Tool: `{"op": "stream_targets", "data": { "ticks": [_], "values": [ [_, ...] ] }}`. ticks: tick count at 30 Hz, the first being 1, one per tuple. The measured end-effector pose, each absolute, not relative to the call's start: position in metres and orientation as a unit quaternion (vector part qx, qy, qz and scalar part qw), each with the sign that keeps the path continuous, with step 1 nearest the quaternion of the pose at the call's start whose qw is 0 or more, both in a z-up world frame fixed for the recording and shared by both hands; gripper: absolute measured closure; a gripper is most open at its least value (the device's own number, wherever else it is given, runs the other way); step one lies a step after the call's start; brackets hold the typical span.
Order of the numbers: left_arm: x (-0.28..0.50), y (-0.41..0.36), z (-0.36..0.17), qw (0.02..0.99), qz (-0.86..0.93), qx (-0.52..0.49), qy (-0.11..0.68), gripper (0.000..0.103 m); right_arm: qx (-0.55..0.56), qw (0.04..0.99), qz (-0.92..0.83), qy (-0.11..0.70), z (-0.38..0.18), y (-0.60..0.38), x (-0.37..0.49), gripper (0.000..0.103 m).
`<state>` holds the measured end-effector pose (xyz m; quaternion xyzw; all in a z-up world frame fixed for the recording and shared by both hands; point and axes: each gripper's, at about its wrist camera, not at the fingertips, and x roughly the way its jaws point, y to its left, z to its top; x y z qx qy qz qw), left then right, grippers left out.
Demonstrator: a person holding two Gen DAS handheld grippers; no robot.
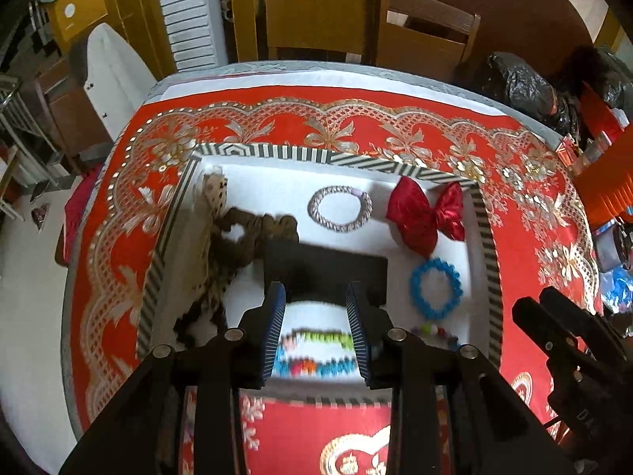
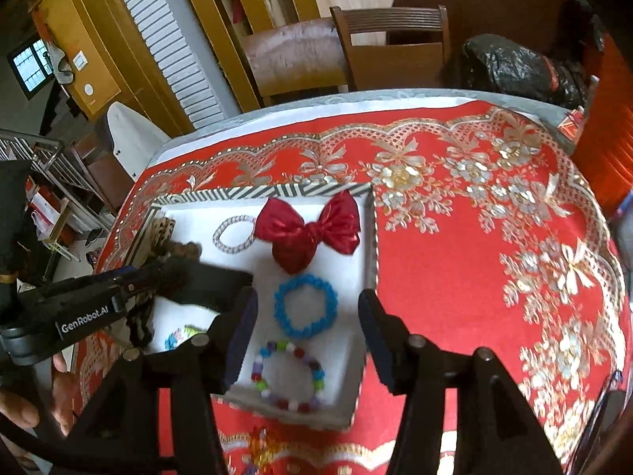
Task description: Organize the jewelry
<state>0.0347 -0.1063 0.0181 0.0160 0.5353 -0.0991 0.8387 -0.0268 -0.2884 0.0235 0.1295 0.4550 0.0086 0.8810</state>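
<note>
A striped-rim white tray [image 1: 484,213] [image 2: 370,237] lies on the red tablecloth. In it are a red bow [image 1: 425,213] [image 2: 308,229], a silver band [image 1: 340,208] [image 2: 233,233], a blue bead bracelet [image 1: 435,289] [image 2: 306,304], a multicoloured bead bracelet [image 2: 289,376], a spotted scrunchie [image 1: 213,229] and colourful bands [image 1: 316,356]. My left gripper [image 1: 316,297] is shut on a flat black pouch [image 1: 324,273] [image 2: 205,281] above the tray's middle. My right gripper [image 2: 306,316] is open, above the bracelets at the tray's right side.
Wooden chairs [image 1: 316,12] stand behind the table. Black plastic bags [image 2: 514,67] and orange items [image 1: 609,182] sit at the table's right. The red cloth [image 2: 474,257] stretches right of the tray.
</note>
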Motion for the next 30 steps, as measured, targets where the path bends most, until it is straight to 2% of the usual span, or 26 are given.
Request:
{"op": "stream_targets", "data": {
  "ticks": [30],
  "values": [
    [-0.095,-0.095,0.047,0.864,-0.077,0.023,0.498,0.084,0.084,0.894,0.058,0.437,0.057,-0.263,-0.15,0.041]
  ]
}}
